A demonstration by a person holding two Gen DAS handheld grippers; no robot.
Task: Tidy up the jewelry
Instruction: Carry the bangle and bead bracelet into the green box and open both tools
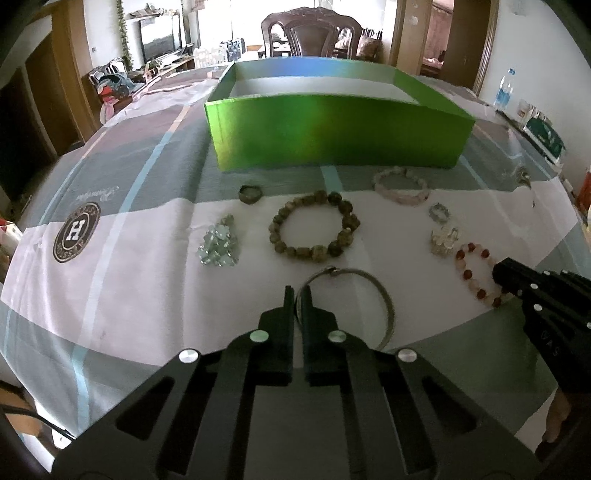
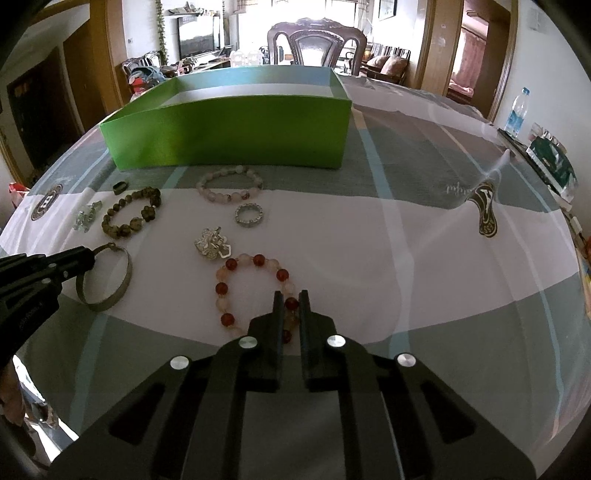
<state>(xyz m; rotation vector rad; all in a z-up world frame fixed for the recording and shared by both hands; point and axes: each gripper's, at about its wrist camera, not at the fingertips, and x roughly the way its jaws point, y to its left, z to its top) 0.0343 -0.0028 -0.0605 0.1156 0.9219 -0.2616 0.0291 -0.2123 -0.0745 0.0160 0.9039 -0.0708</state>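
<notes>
A silver bangle (image 1: 373, 291) lies on the tablecloth, and my left gripper (image 1: 297, 295) is shut on its near-left rim. My right gripper (image 2: 291, 300) is shut on the near side of a red-and-pale bead bracelet (image 2: 236, 267). Each gripper shows in the other's view: the right gripper (image 1: 498, 271) at the bead bracelet (image 1: 466, 275), the left gripper (image 2: 88, 258) at the bangle (image 2: 123, 284). Beyond lie a brown bead bracelet (image 1: 316, 225), a pink bead bracelet (image 1: 400, 184), a dark ring (image 1: 250, 194), a sparkly ring (image 2: 248, 215), a silver brooch (image 2: 212, 245) and a crystal piece (image 1: 219, 242). An open green box (image 1: 332, 136) stands behind them.
A wooden chair (image 1: 312, 35) stands past the table's far edge. A water bottle (image 2: 517, 112) and a dark green packet (image 2: 552, 158) sit at the right edge. Bare cloth spreads to the right of the jewelry in the right wrist view.
</notes>
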